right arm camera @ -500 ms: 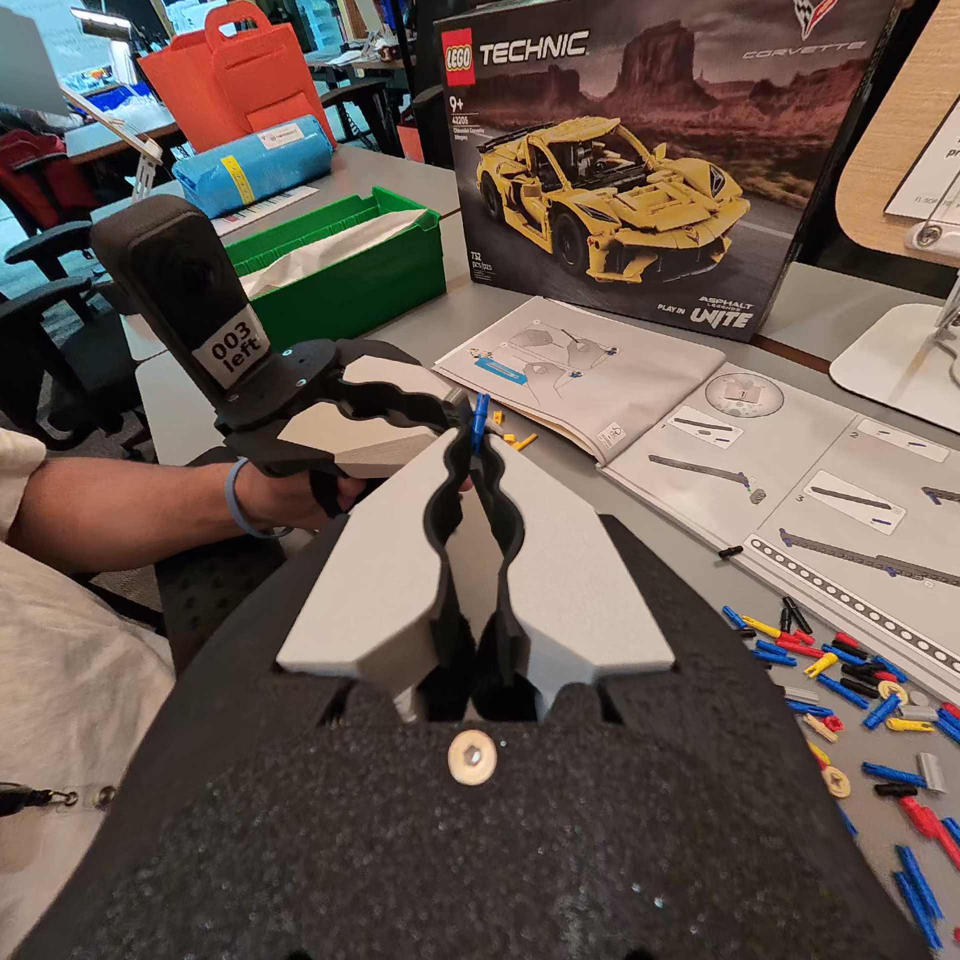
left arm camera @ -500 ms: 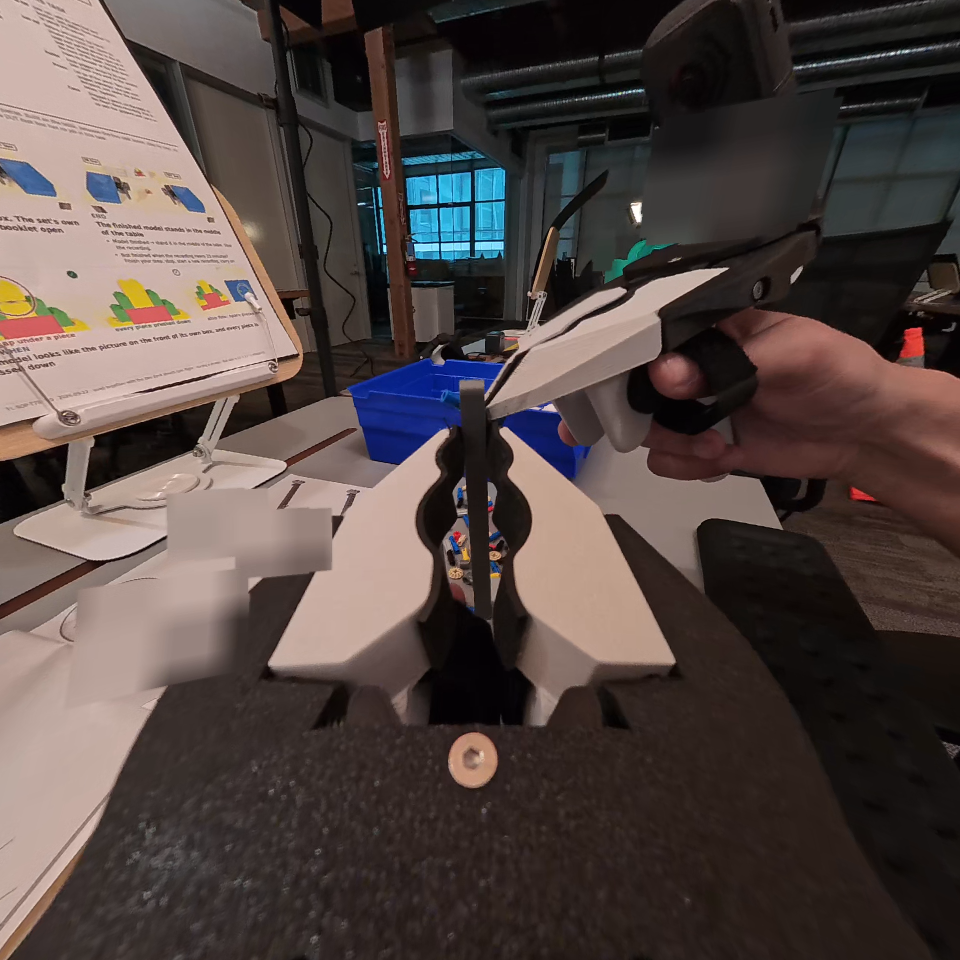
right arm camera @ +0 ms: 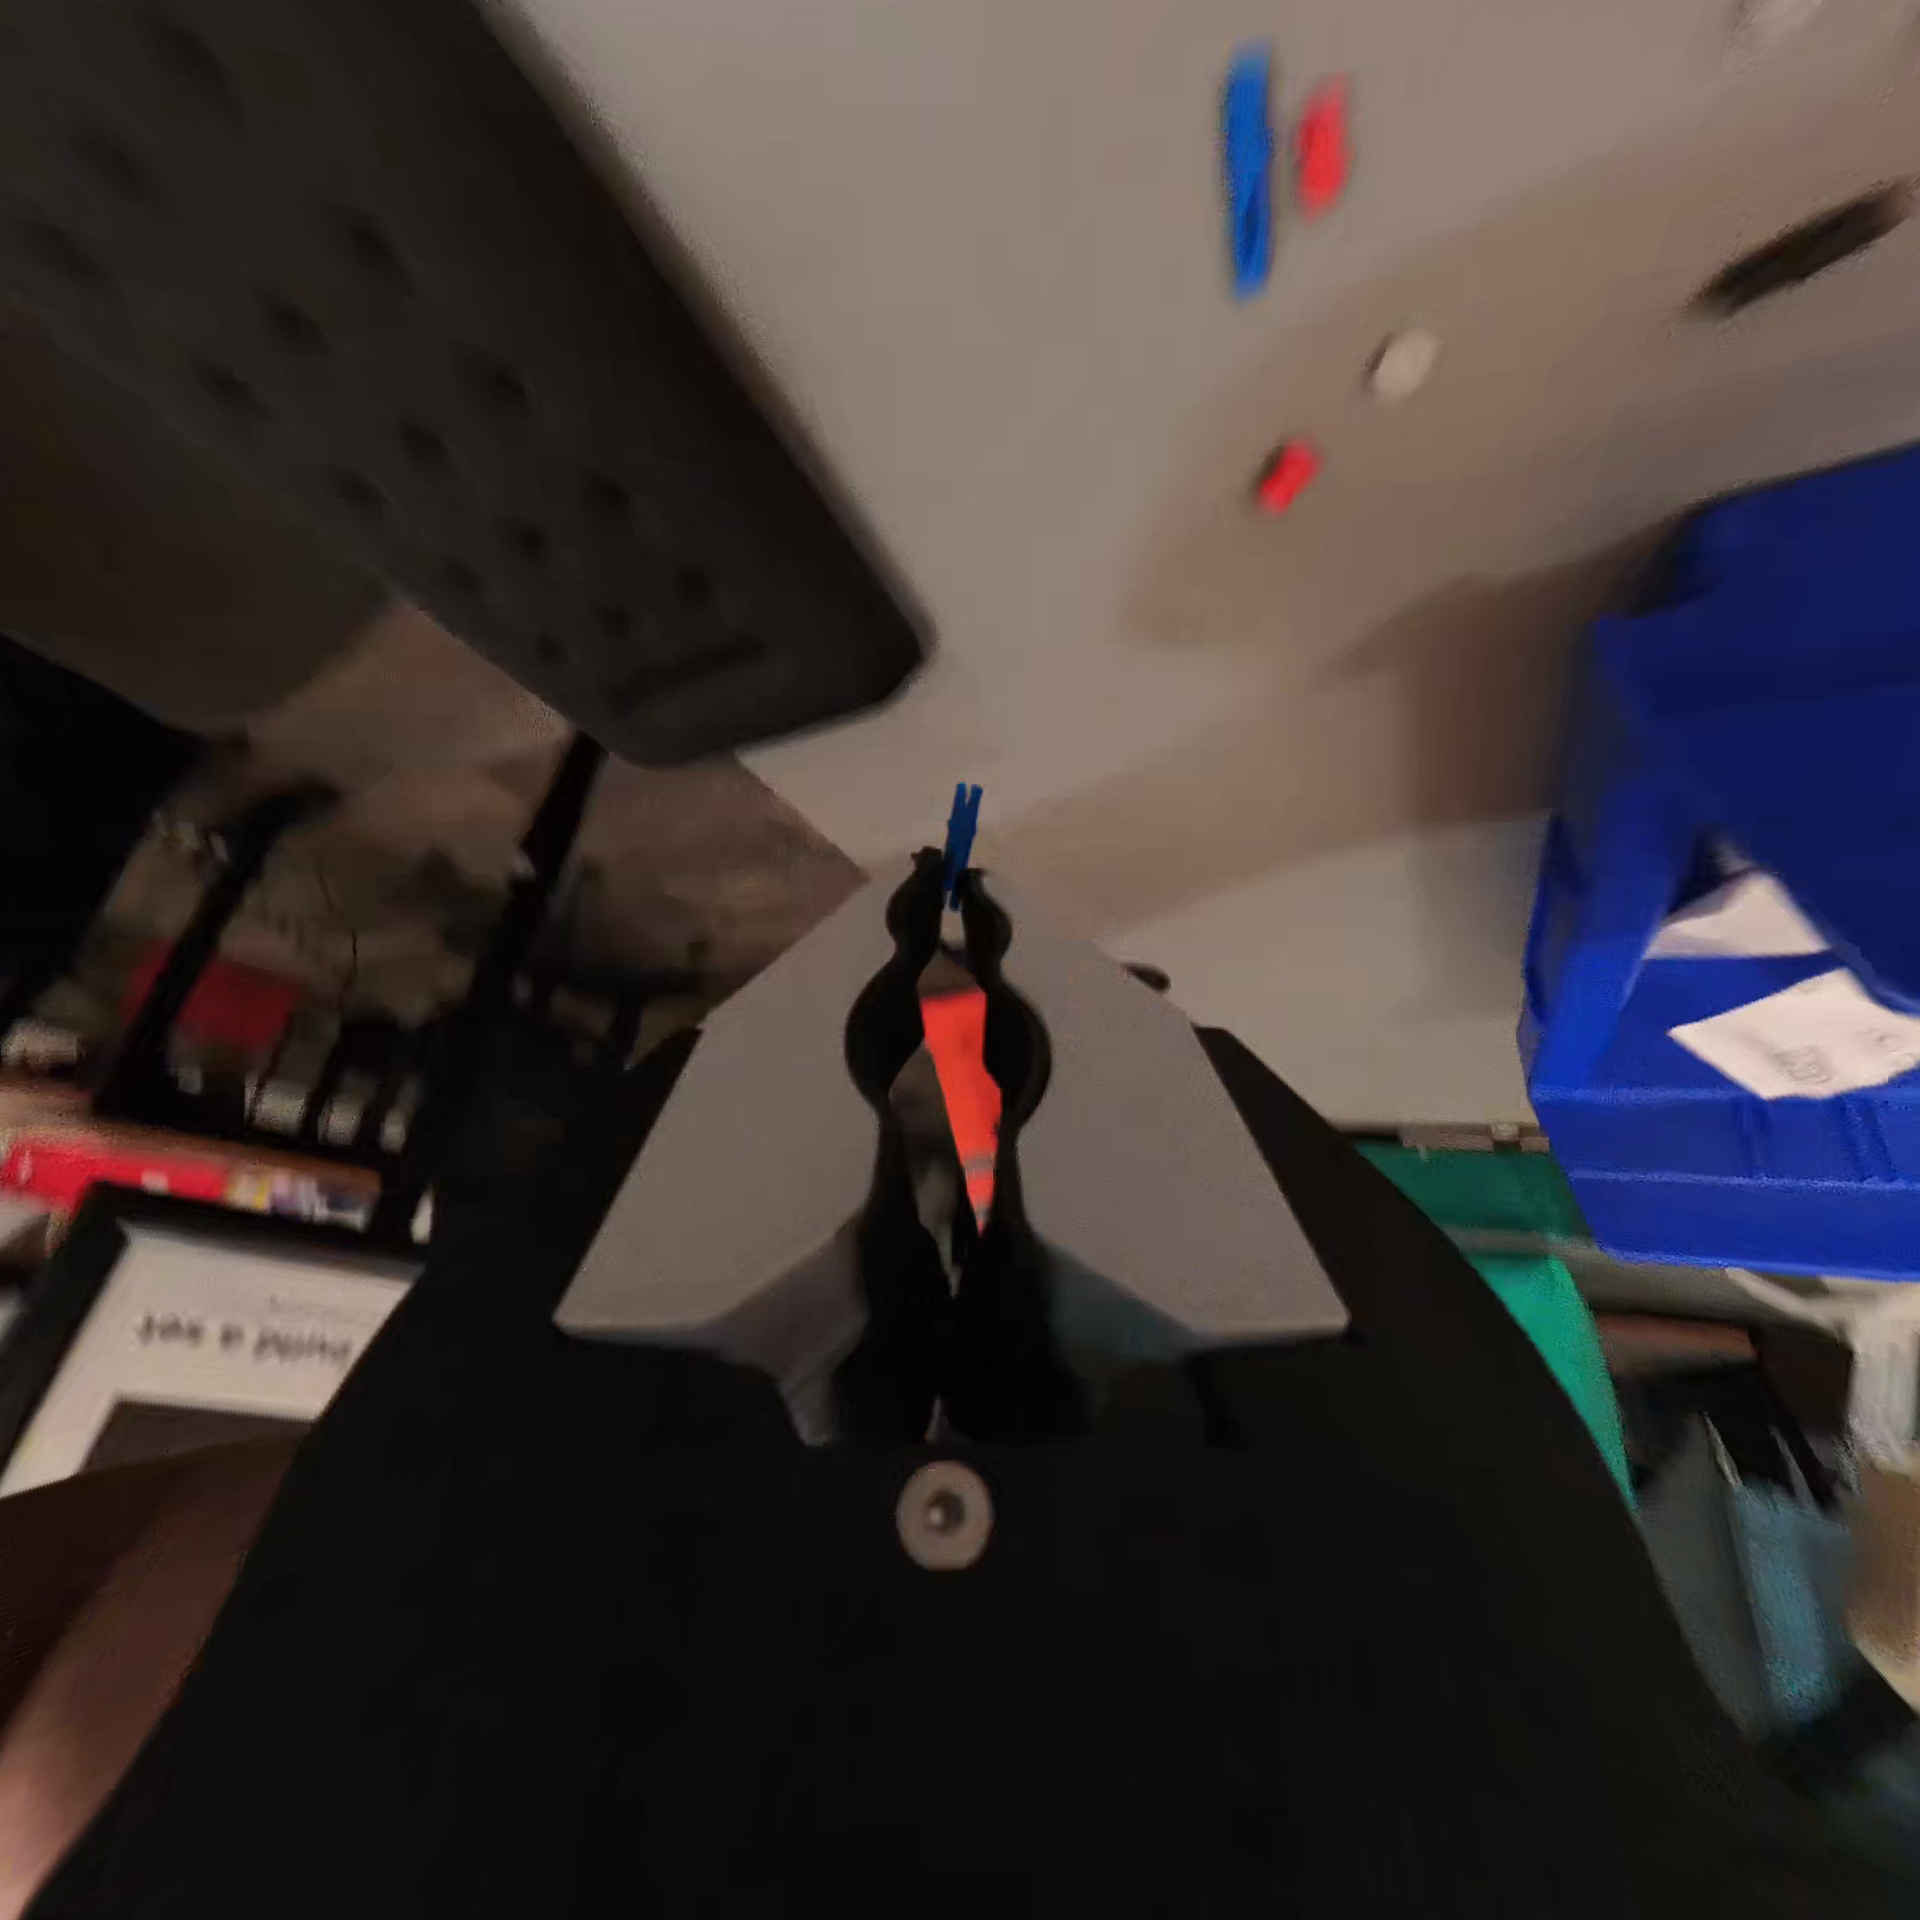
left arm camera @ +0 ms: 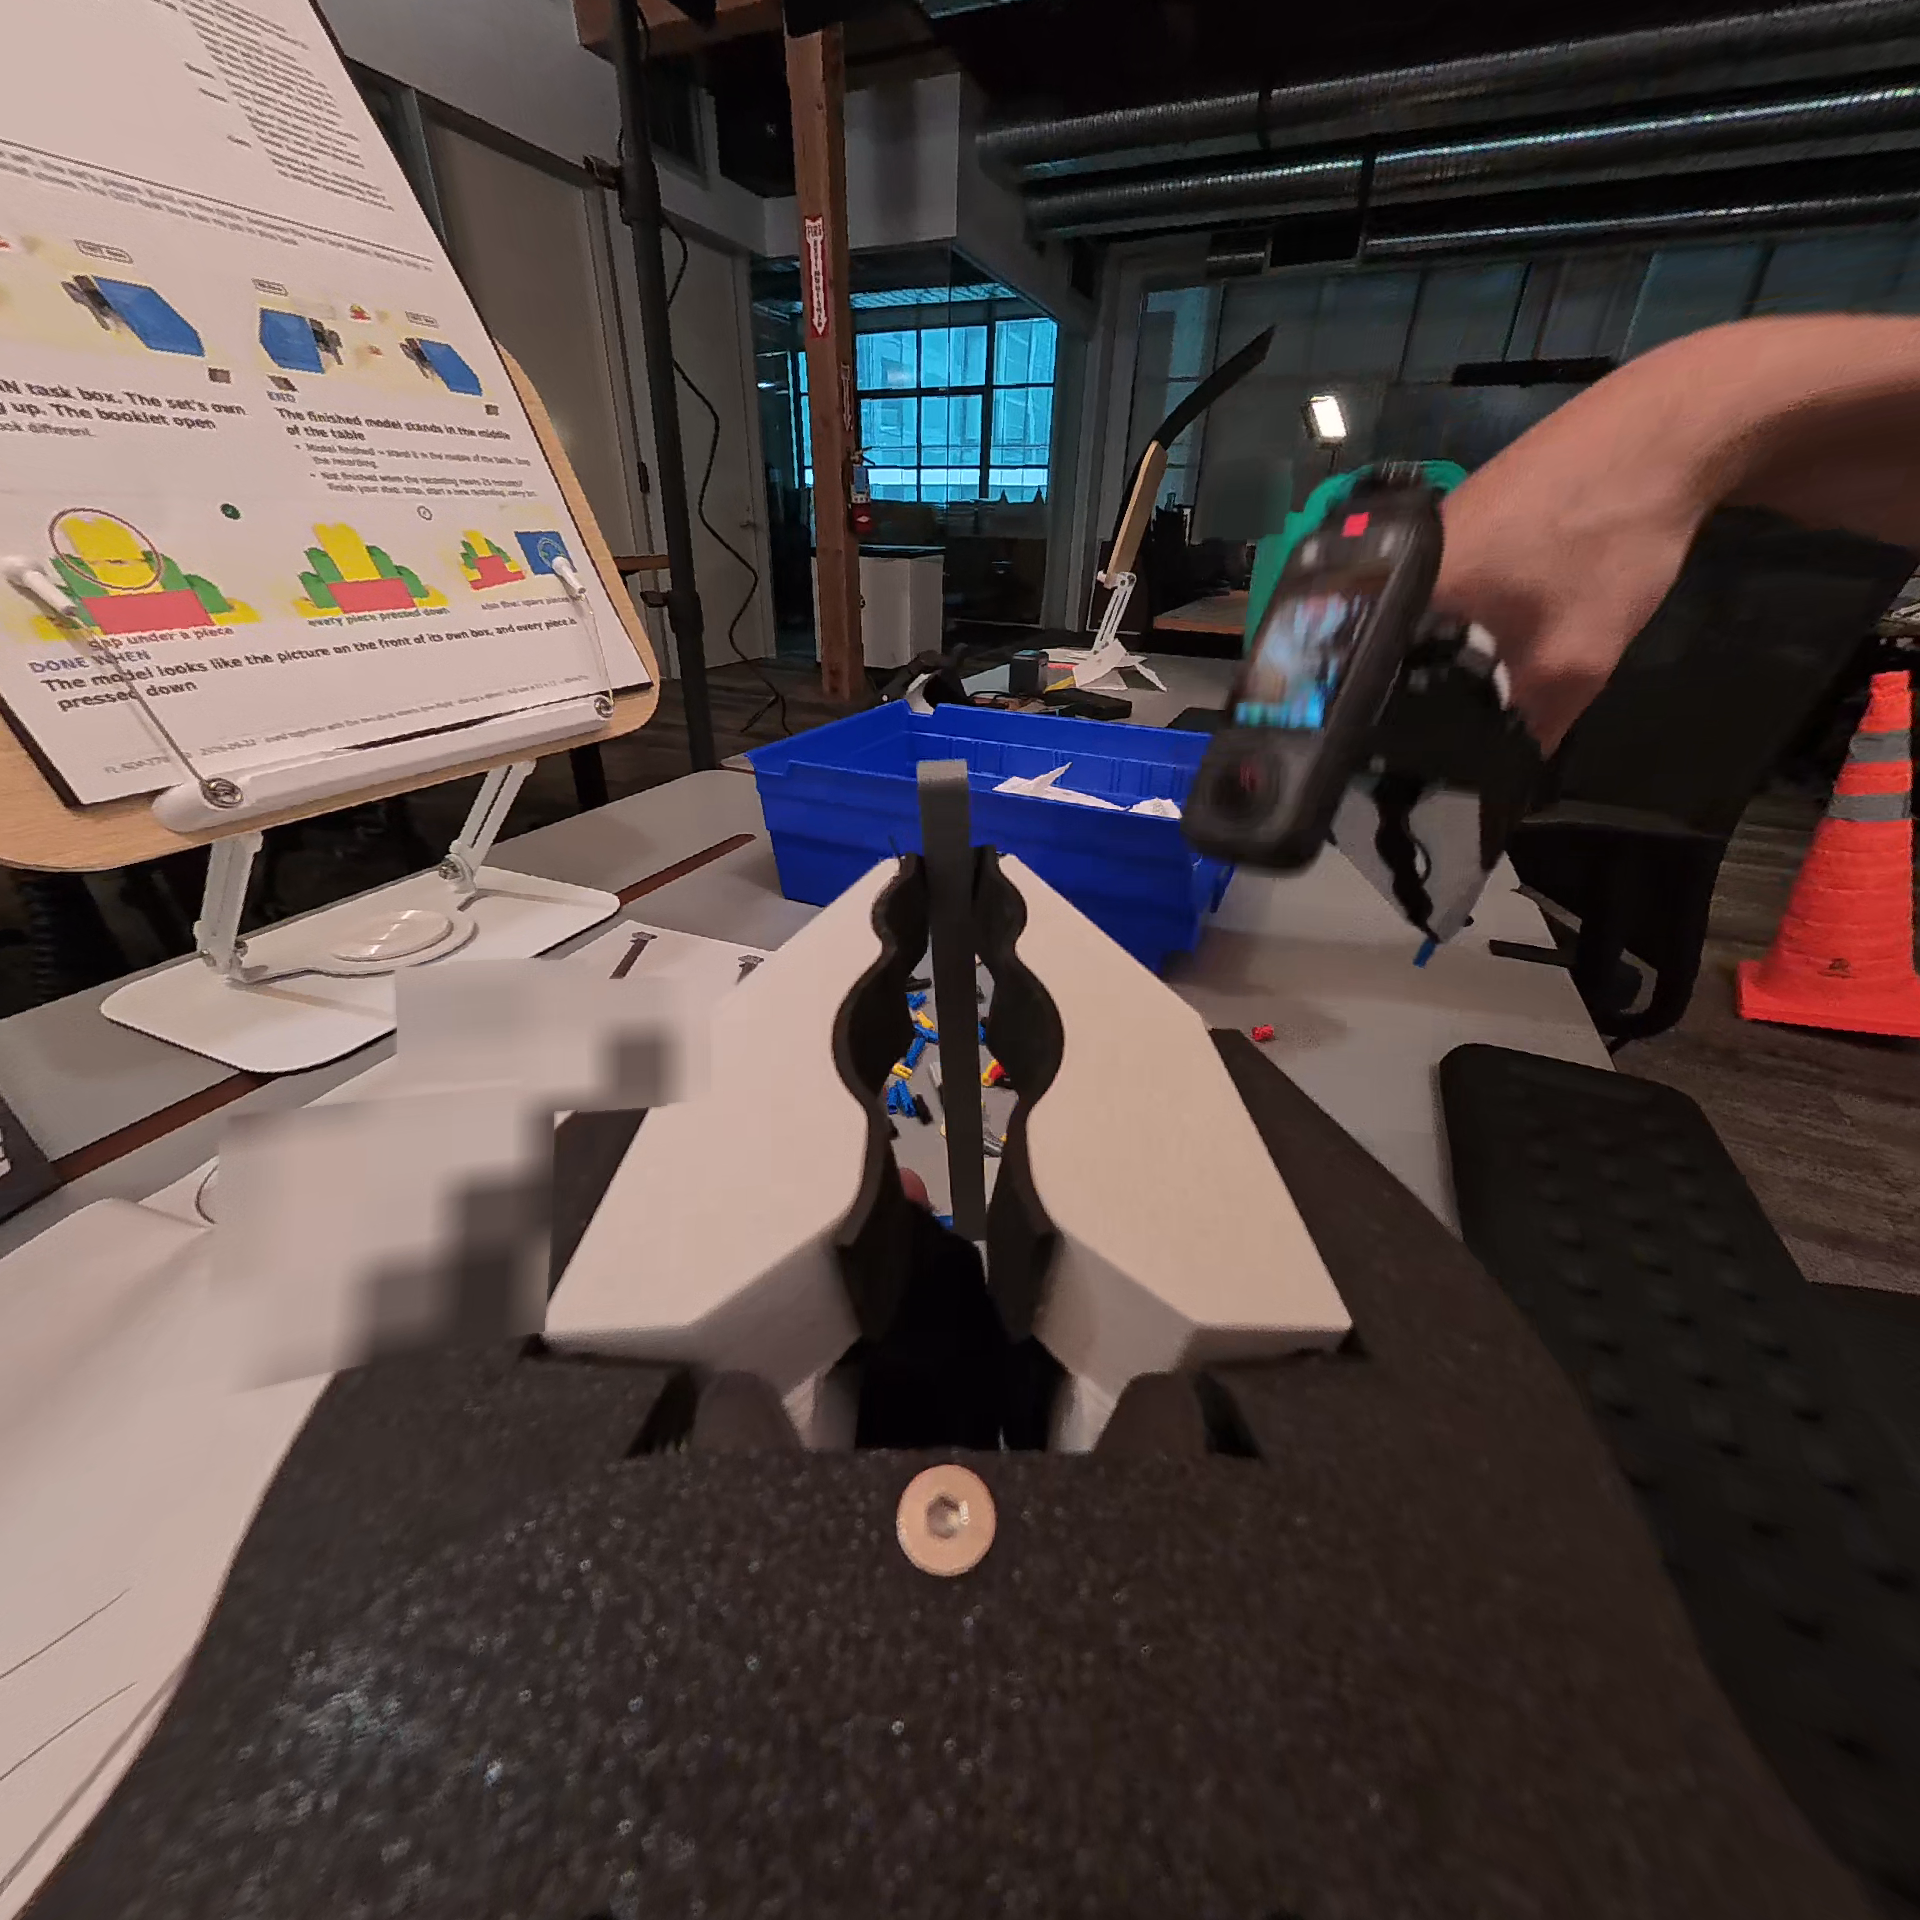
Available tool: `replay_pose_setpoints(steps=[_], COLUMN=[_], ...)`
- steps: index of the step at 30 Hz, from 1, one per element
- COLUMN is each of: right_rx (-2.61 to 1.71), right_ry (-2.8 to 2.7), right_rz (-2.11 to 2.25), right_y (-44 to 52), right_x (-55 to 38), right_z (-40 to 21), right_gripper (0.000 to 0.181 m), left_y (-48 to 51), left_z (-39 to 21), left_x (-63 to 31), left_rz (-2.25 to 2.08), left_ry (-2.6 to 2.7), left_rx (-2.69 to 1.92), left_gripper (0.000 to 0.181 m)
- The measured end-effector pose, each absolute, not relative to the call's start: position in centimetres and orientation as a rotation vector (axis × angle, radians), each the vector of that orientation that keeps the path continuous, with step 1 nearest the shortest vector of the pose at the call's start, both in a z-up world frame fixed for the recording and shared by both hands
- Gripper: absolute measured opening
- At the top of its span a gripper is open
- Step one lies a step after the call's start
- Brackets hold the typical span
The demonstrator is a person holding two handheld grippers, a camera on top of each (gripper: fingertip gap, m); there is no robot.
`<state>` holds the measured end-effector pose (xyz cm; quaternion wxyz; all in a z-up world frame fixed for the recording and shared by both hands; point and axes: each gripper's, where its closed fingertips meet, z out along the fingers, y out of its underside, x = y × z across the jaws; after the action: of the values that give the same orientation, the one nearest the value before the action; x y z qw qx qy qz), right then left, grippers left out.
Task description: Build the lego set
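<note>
Blue and tiny, a peg (right arm camera: 962, 844) is pinched at the very tips of the right gripper (right arm camera: 951, 883), tipped over the counter (right arm camera: 1039, 416). A long dark beam (left arm camera: 951, 997) is squeezed upright by the left gripper (left arm camera: 948, 883), probably so the peg can be pushed into it. Loose pieces (left arm camera: 914, 1070) are scattered below.

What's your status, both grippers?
Left gripper shut on dark beam. Right gripper shut on blue pin, swung aside, view blurred. Nothing between them.

The left gripper (left arm camera: 951, 883) clamps an upright dark beam (left arm camera: 954, 997); the blurred right gripper (left arm camera: 1439, 914) seemingly pinches a blue pin (left arm camera: 1428, 950).
</note>
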<state>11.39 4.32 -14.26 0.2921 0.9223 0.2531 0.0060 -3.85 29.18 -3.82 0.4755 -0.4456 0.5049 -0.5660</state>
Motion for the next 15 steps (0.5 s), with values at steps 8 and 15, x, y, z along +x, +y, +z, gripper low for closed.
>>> replay_pose_setpoints(steps=[8,15], right_rx=[2.095,2.130], right_ry=[0.710,0.726], right_rz=[0.092,0.107], right_y=[0.3,1.5], right_x=[15.5,15.5], right_z=[-18.2,-18.8], right_gripper=[0.004,0.004], left_y=[29.8,30.2], left_z=[-3.3,-2.9], left_x=[-4.2,-4.4], left_rz=[-1.366,-1.370], left_ry=[1.211,1.192], left_rx=[-1.080,-1.081], left_gripper=[0.006,0.007])
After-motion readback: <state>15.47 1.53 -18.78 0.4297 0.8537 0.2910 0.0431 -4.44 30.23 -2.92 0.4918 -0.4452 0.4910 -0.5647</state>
